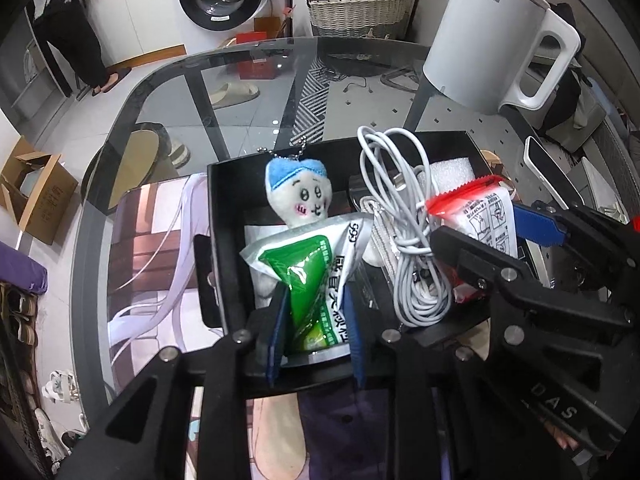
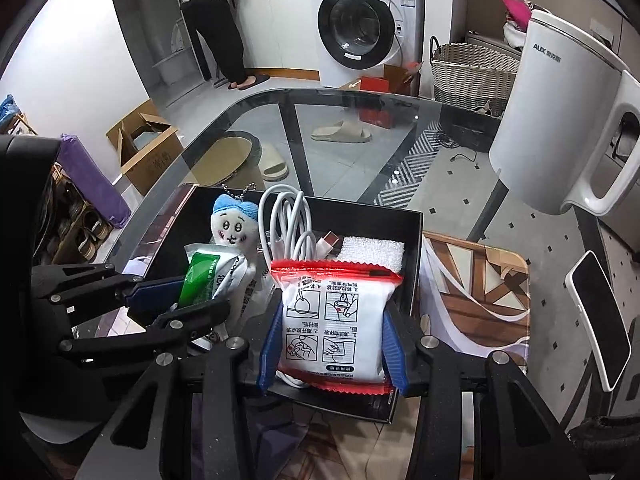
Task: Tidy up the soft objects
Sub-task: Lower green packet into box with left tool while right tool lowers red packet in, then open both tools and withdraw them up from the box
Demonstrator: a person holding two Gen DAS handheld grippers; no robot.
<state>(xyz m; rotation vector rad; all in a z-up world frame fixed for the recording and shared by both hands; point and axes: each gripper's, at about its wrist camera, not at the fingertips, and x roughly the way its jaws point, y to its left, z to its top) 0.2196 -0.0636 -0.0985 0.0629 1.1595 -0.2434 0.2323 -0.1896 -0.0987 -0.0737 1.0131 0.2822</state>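
Note:
A black open box (image 1: 218,216) (image 2: 400,216) sits on the glass table. In it lie a white plush toy with a blue cap (image 1: 298,190) (image 2: 234,226), a coiled white cable (image 1: 400,216) (image 2: 288,224) and a white foam block (image 1: 450,172) (image 2: 374,248). My left gripper (image 1: 316,320) (image 2: 182,300) is shut on a green and silver sachet (image 1: 312,276) (image 2: 204,276) over the box's near left part. My right gripper (image 2: 330,340) (image 1: 480,236) is shut on a white packet with red edges (image 2: 334,320) (image 1: 484,216) over the box's near right part.
A white AUX kettle (image 1: 492,36) (image 2: 560,120) stands at the far right of the glass table (image 1: 248,80). A printed mat (image 2: 476,296) (image 1: 152,256) lies under the box. A white phone (image 2: 600,316) (image 1: 550,172) lies to the right. A wicker basket (image 1: 360,8) and washing machine (image 2: 368,20) stand behind.

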